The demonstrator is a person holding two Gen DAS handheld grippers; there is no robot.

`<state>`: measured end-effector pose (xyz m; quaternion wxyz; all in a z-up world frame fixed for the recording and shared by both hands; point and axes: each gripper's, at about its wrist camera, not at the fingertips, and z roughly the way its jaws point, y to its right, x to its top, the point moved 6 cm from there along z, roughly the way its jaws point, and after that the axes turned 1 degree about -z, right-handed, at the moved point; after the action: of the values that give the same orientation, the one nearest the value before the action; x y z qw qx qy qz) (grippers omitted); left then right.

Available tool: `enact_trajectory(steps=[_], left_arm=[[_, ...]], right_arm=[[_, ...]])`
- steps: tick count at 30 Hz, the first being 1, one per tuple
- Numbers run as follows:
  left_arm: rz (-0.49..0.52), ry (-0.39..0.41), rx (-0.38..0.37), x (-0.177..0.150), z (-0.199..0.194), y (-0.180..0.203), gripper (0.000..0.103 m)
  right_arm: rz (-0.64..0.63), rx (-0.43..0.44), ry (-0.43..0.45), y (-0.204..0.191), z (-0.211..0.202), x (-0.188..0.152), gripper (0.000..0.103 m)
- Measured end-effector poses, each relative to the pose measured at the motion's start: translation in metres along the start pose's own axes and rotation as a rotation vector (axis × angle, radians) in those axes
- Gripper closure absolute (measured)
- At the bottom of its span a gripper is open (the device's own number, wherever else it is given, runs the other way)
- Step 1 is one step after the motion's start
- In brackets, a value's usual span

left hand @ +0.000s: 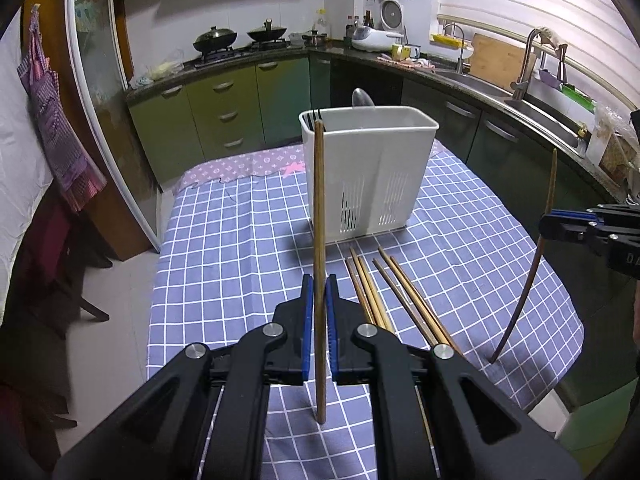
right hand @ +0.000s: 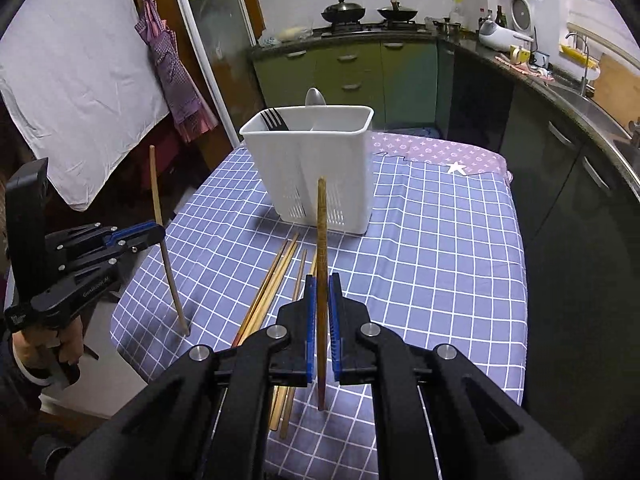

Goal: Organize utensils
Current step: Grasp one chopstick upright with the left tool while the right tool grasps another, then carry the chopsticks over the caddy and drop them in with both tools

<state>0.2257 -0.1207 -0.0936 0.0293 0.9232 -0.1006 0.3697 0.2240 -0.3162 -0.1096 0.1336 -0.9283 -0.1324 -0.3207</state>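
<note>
My left gripper [left hand: 319, 292] is shut on a wooden chopstick [left hand: 319, 200] and holds it upright above the checked tablecloth; it also shows in the right wrist view [right hand: 158, 224]. My right gripper [right hand: 323, 292] is shut on a darker chopstick [right hand: 321, 240], also upright; it shows in the left wrist view [left hand: 549, 216]. Several more chopsticks [left hand: 384, 300] lie on the cloth in front of the white utensil holder [left hand: 372, 176], also in the right wrist view [right hand: 320, 172]. A black fork [right hand: 274, 119] and a spoon [right hand: 315, 98] stand in the holder.
The table [right hand: 440, 240] has a blue checked cloth with a purple cloth at its far end. Green kitchen cabinets [left hand: 224, 108], a stove with woks and a sink counter ring the room. A chair stands left of the table.
</note>
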Motion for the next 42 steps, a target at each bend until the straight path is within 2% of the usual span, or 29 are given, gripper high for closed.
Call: enact_trajectory(steps=[18,28,32,35,38,42], left_arm=[[0.016,0.021,-0.006,0.005,-0.011,0.003,0.097],[0.018,0.028,-0.027,0.023,-0.013,0.009,0.097],[0.02,0.034,-0.048,0.039,-0.02,0.012,0.097],[0.021,0.039,-0.069,0.059,-0.029,0.014,0.097],[0.023,0.062,-0.086,0.086,-0.042,0.017,0.097],[0.029,0.14,-0.092,0.134,-0.066,0.021,0.097]], right_arm=[[0.004,0.008,0.027,-0.001,-0.007,0.003,0.096],[-0.015,0.019,0.069,-0.008,-0.019,0.025,0.096],[-0.033,0.022,0.113,-0.012,-0.034,0.048,0.096],[-0.046,0.018,0.166,-0.015,-0.052,0.077,0.096],[-0.049,0.015,0.215,-0.016,-0.067,0.106,0.096],[-0.042,0.021,0.293,-0.017,-0.085,0.155,0.096]])
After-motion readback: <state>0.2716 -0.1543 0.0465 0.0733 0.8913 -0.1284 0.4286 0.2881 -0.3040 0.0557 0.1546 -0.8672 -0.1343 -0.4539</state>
